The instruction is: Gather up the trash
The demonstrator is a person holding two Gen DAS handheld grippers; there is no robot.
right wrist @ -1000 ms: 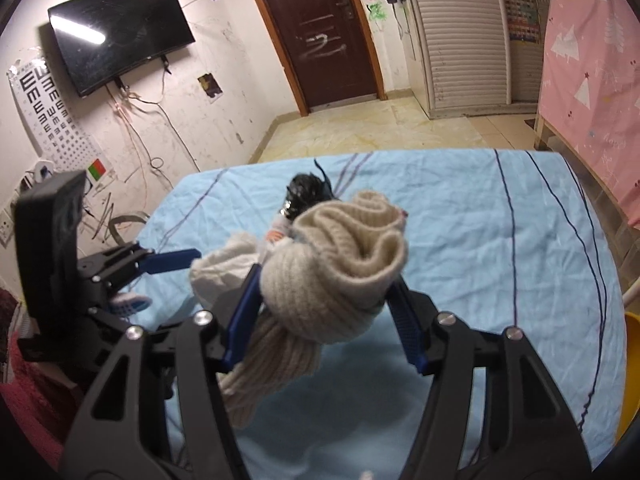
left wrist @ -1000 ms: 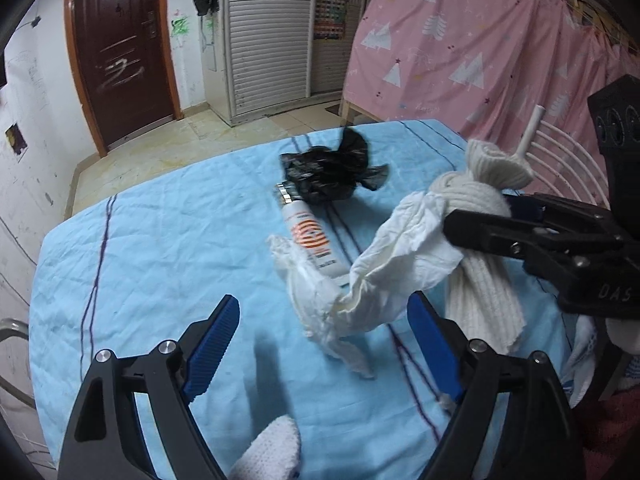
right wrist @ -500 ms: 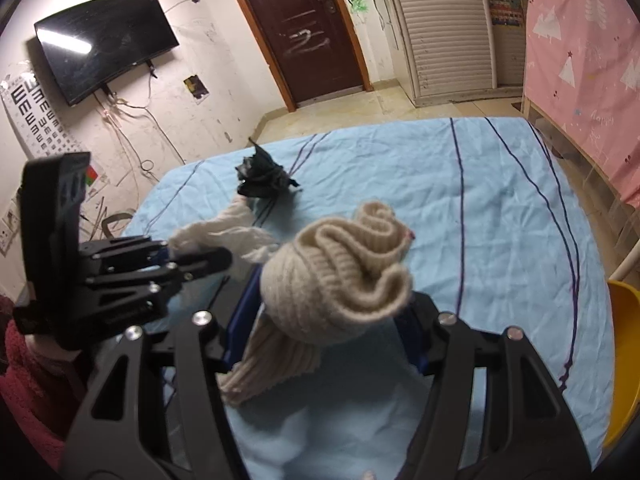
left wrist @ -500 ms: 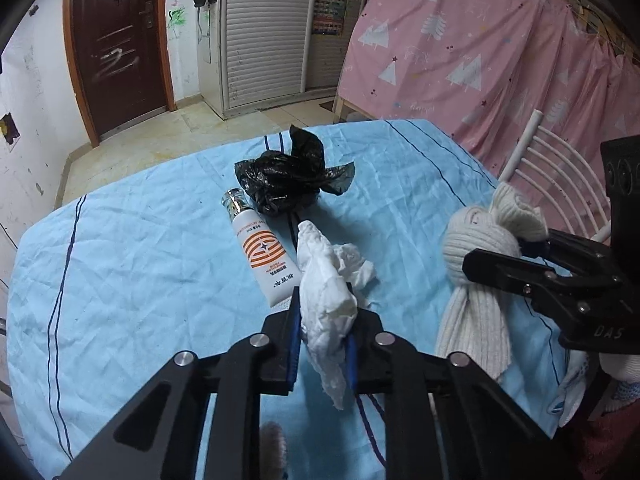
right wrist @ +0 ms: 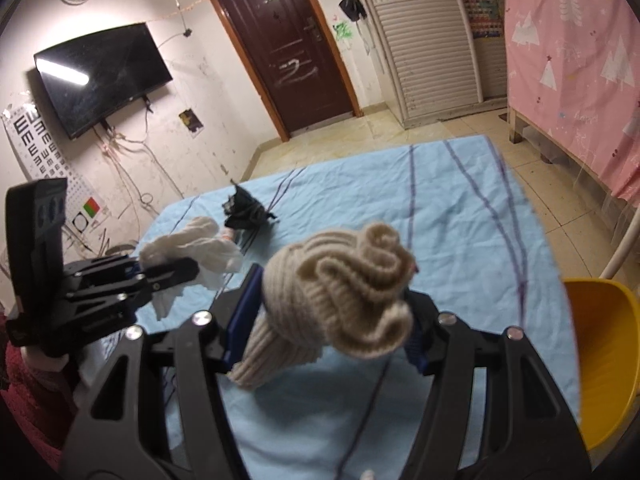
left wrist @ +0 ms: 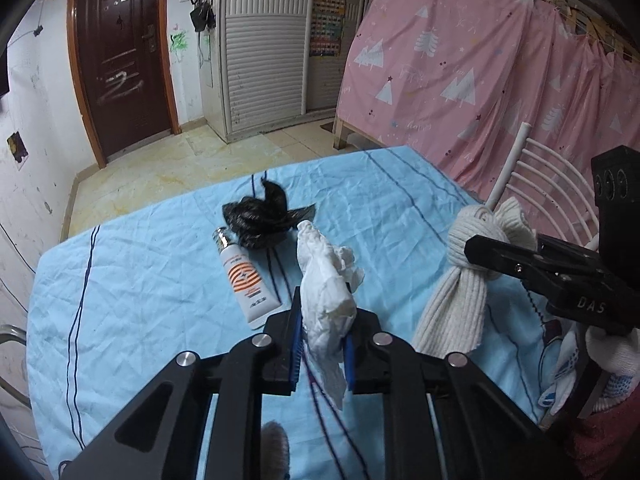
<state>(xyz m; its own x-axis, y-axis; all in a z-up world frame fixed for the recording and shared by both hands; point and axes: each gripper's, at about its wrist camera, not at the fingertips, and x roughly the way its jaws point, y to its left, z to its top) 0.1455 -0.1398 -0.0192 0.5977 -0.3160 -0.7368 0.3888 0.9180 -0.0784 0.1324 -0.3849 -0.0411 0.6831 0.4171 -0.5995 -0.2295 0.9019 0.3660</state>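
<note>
1. Trash in hand: the left hand-held gripper [left wrist: 322, 344] is clenched on a crumpled white tissue [left wrist: 326, 292]; the right hand-held gripper [right wrist: 326, 320] grasps a knotted cream knit sock [right wrist: 340, 300].
2. Beside it waits a yellow plastic bin [right wrist: 600, 360], the likely drop.
3. Left to collect on the blue-sheeted surface [left wrist: 132, 280]: a white orange-striped tube [left wrist: 244, 280] and, beyond, a crumpled black plastic bag [left wrist: 260, 220].
4. Farther off: tiled floor, a brown door [left wrist: 120, 60].

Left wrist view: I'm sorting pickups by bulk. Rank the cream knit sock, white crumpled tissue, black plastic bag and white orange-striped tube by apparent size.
1. Cream knit sock
2. White crumpled tissue, inflated by nearness to the camera
3. Black plastic bag and white orange-striped tube: too alike to rank
</note>
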